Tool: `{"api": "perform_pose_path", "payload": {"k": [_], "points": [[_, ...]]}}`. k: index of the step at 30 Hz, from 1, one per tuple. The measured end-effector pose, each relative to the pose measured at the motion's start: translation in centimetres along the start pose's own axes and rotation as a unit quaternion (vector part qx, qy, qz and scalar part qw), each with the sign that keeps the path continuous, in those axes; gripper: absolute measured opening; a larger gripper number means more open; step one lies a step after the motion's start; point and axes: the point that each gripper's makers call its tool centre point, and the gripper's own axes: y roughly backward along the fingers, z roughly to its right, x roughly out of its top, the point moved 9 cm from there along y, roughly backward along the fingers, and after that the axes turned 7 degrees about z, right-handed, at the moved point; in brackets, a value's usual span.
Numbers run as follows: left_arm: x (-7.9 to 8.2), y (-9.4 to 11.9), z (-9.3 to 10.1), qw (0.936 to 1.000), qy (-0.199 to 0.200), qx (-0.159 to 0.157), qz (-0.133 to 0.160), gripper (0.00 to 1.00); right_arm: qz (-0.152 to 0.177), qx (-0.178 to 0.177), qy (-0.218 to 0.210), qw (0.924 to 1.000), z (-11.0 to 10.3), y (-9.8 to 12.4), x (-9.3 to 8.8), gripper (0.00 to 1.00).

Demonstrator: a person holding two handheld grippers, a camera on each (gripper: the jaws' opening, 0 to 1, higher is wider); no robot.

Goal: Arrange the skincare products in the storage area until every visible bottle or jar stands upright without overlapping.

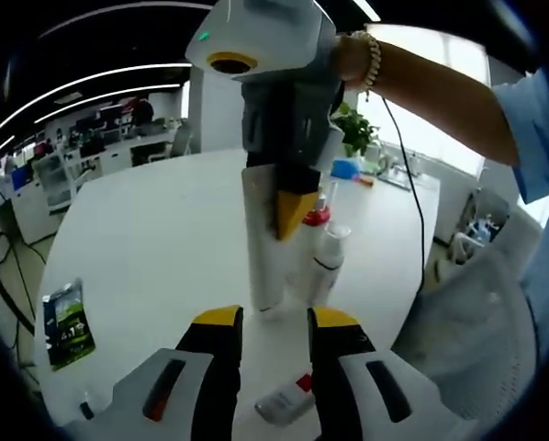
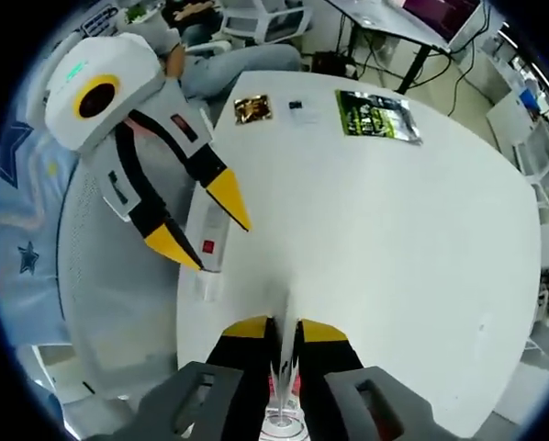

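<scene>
In the left gripper view, the left claw (image 1: 276,323) rises from the bottom with its yellow-tipped jaws apart and nothing between them. Just beyond and below them a small white tube with a red label (image 1: 284,397) lies flat on the white worktop (image 1: 155,239). Farther on, the right claw (image 1: 291,209) comes down from above, held by a hand (image 1: 352,57) wearing a bead bracelet, and is clamped on a tall white tube (image 1: 263,243) standing upright. Just beside that stand a white bottle (image 1: 328,262) and what seems a red-collared spray bottle (image 1: 317,220), partly hidden. A green packet (image 1: 68,323) lies near the worktop's left edge.

In the right gripper view, the right claw (image 2: 285,333) pinches the tall tube's thin crimped end (image 2: 285,308). The left claw (image 2: 208,230) hovers with jaws apart over the lying tube (image 2: 208,241). A green packet (image 2: 377,116) and a brown sachet (image 2: 252,109) lie at the far edge.
</scene>
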Motion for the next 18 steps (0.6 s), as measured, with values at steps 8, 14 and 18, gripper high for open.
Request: {"api": "perform_pose_path", "payload": {"k": [8,14,18], "points": [[-0.10,-0.15,0.07,1.0000,-0.004,-0.001,-0.005,0.23,-0.010,-0.007,-0.013,0.9998,0.12,0.19,-0.74,0.05],[-0.21,-0.17,0.08,1.0000,-0.003,-0.001,-0.007,0.23,-0.006,-0.009,-0.020,0.9998,0.20,0.23,-0.86,0.06],[-0.29,-0.23,0.10,0.9999,-0.003,-0.003,-0.010,0.23,0.001,-0.013,-0.007,0.9999,0.31,0.37,-1.00,0.07]]}}
